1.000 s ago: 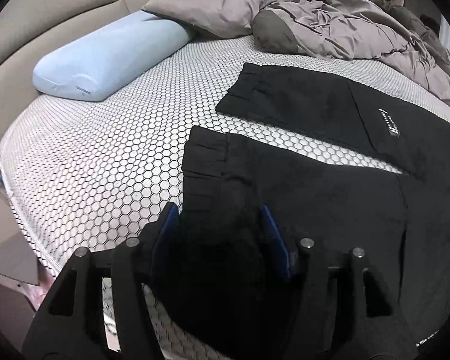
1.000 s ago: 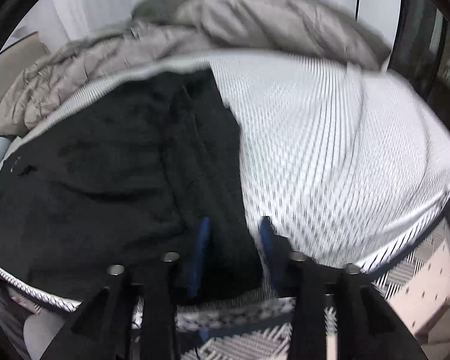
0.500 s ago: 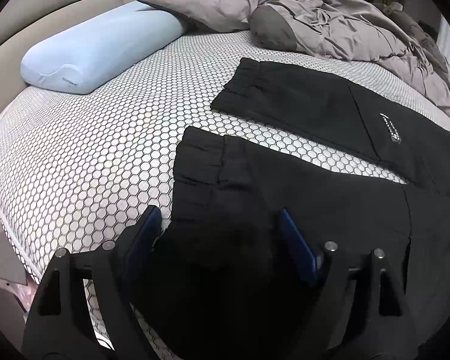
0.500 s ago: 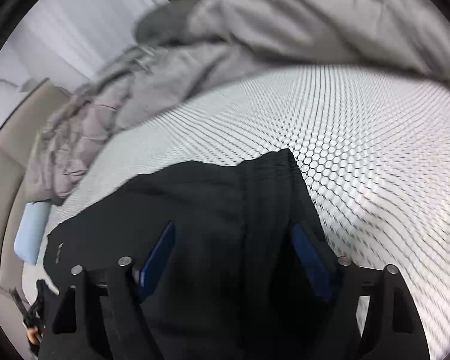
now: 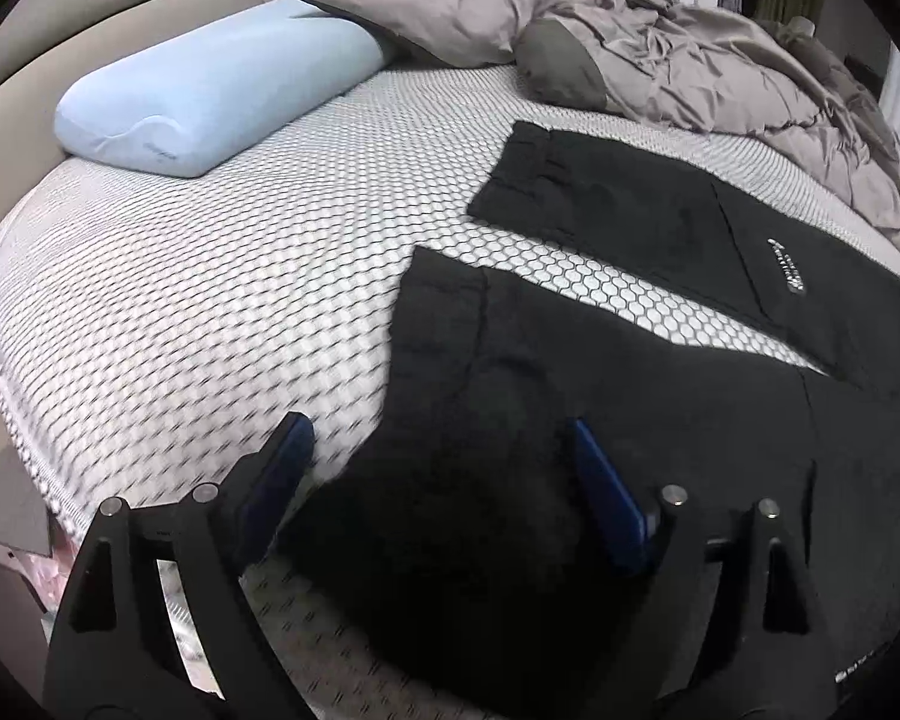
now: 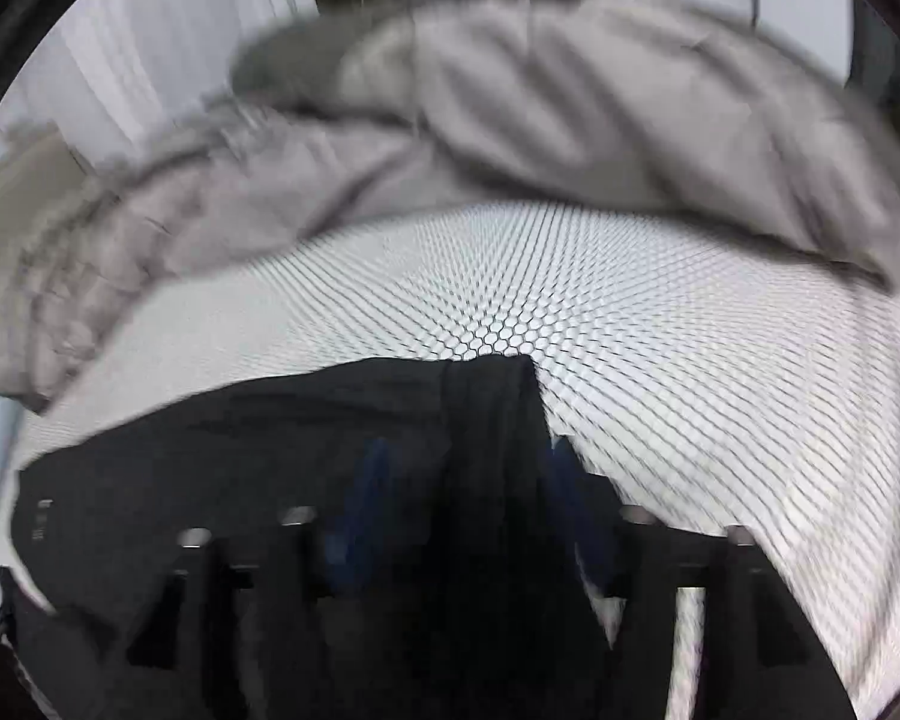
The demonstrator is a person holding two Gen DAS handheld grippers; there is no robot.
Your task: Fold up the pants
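A: In our left wrist view, the black pants [image 5: 600, 360] lie flat on the bed [image 5: 210, 312], legs towards the blue pillow [image 5: 210, 102]. Our left gripper [image 5: 444, 462] has jaws opening wide astride one leg, gripping nothing.

B: In our blurred right wrist view, the right gripper [image 6: 468, 474] jaws are opening over the pants [image 6: 270, 450], nothing clamped. The grey duvet [image 6: 510, 120] is heaped beyond.

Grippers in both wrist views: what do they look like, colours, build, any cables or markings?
The left gripper has two black angular finger frames with triangular cut-outs, silver round pin heads on top, and flat blue pads on the inner faces. The right gripper looks the same in build, black with blue pads and silver pins, though blurred. No cables, markings, hands or sleeves show.
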